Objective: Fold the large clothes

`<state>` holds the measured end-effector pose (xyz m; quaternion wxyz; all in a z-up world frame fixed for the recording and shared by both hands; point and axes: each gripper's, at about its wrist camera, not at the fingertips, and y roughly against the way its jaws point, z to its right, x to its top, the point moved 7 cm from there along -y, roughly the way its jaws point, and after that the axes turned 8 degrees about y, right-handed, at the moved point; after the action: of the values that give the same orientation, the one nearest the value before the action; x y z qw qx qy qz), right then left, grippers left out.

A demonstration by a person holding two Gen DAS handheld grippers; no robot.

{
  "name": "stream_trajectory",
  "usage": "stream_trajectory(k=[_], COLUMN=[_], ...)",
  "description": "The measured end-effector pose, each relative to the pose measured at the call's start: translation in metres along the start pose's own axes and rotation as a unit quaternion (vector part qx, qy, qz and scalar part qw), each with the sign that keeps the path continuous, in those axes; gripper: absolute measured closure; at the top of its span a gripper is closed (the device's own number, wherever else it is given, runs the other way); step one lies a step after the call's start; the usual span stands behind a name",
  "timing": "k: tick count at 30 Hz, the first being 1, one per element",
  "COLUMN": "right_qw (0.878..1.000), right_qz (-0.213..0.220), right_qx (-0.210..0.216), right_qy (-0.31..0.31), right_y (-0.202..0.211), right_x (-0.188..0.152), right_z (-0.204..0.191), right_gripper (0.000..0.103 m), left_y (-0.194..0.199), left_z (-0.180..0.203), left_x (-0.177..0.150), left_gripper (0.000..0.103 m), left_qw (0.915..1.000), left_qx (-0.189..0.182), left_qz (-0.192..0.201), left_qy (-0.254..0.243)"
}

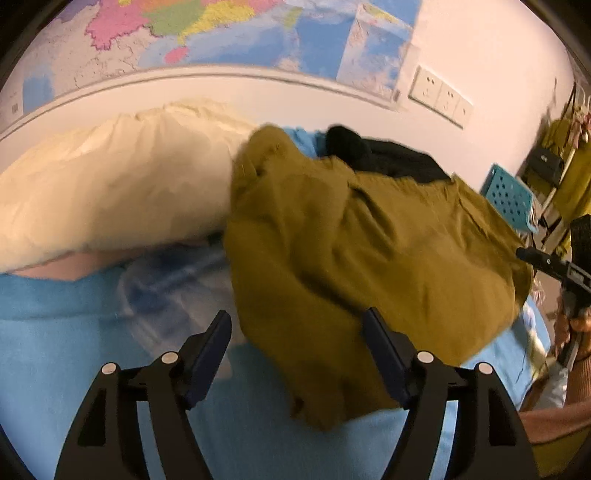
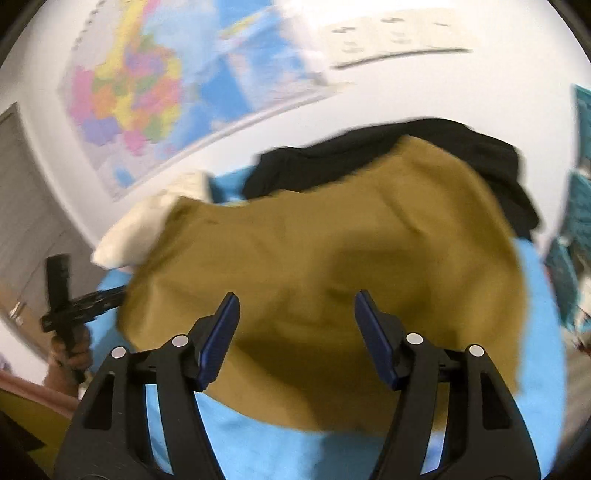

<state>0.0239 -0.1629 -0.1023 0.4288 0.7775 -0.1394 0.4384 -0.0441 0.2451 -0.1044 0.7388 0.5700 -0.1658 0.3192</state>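
Olive-mustard cloth, a large garment [image 1: 369,266], lies rumpled and spread over the light blue bed sheet [image 1: 55,350], its far edge overlapping a black garment [image 1: 391,155] and its left side butting against a cream pillow [image 1: 110,184] near the wall with the map [image 1: 221,29]. Nothing looks folded yet: the cloth is bunched with no clean edge laid out, so I judge this as the approach before a first grasp. The left gripper [image 1: 295,354] points down at the near left hem, its fingers [image 1: 207,354] set apart with nothing clamped; a flap of the hem lies below and between them, but whether either finger touches it I cannot tell. The right gripper [image 2: 295,339] hovers over the middle of the cloth, fingers [image 2: 376,339] likewise apart and empty, and the picture there is smeared. Each hand grips its tool by the handle from the near side of the bed, and the left hand [image 2: 70,354] shows at the edge of the right wrist view. The next move probably calls for finding two true corners or a hem, lowering each gripper so one finger slips beneath a single layer, then closing and drawing the cloth flat.
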Motion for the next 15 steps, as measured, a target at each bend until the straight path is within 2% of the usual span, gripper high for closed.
stream_trajectory(k=[1,2,3,4,7,9,11,12,13,14,15], right_qw=[1.000,0.999,0.999,0.999,0.997,0.996,0.993,0.993,0.993,0.993,0.993], right_qz=[-0.009,-0.015,-0.022,-0.015,0.028,0.055,0.064,0.060,0.050,0.036,0.025], right_qx=[-0.021,-0.031,-0.029,-0.015,0.005,-0.028,-0.065,-0.068,-0.065,-0.063,-0.065], right_qy=[-0.012,-0.017,-0.030,-0.050,-0.070,-0.067,-0.069,-0.077,-0.090,-0.095,-0.093], right_y=[0.000,-0.003,-0.006,-0.005,0.020,0.045,0.061,0.061,0.057,0.050,0.042], right_x=[-0.009,-0.014,-0.021,-0.024,-0.017,-0.014,-0.019,-0.024,-0.030,-0.037,-0.041], right_z=[0.014,0.021,0.030,0.035,0.035,0.043,0.058,0.064,0.071,0.075,0.077], right_gripper=[0.042,0.054,0.059,0.059,0.051,0.036,0.031,0.031,0.031,0.033,0.046], left_y=[-0.003,-0.006,-0.008,-0.010,-0.007,-0.005,-0.006,-0.006,-0.006,-0.007,-0.008], left_z=[0.000,-0.001,-0.002,-0.002,-0.001,-0.001,-0.003,-0.004,-0.005,-0.004,-0.003], left_x=[-0.004,-0.006,-0.006,-0.007,-0.008,-0.012,-0.015,-0.017,-0.018,-0.018,-0.018], left_gripper=[0.034,0.038,0.041,0.042,0.042,0.032,0.032,0.034,0.043,0.056,0.061], left_qw=[1.0000,1.0000,0.9998,0.9996,0.9996,0.9997,0.9995,0.9993,0.9989,0.9975,0.9965], left_qx=[0.001,-0.003,-0.012,-0.017,-0.010,-0.008,-0.014,-0.019,-0.029,-0.053,-0.064], left_qz=[-0.004,-0.005,-0.008,-0.012,-0.011,-0.016,-0.018,-0.020,-0.023,-0.028,-0.031], left_qy=[-0.002,0.005,0.013,0.020,0.023,0.016,0.019,0.023,0.029,0.039,0.044])
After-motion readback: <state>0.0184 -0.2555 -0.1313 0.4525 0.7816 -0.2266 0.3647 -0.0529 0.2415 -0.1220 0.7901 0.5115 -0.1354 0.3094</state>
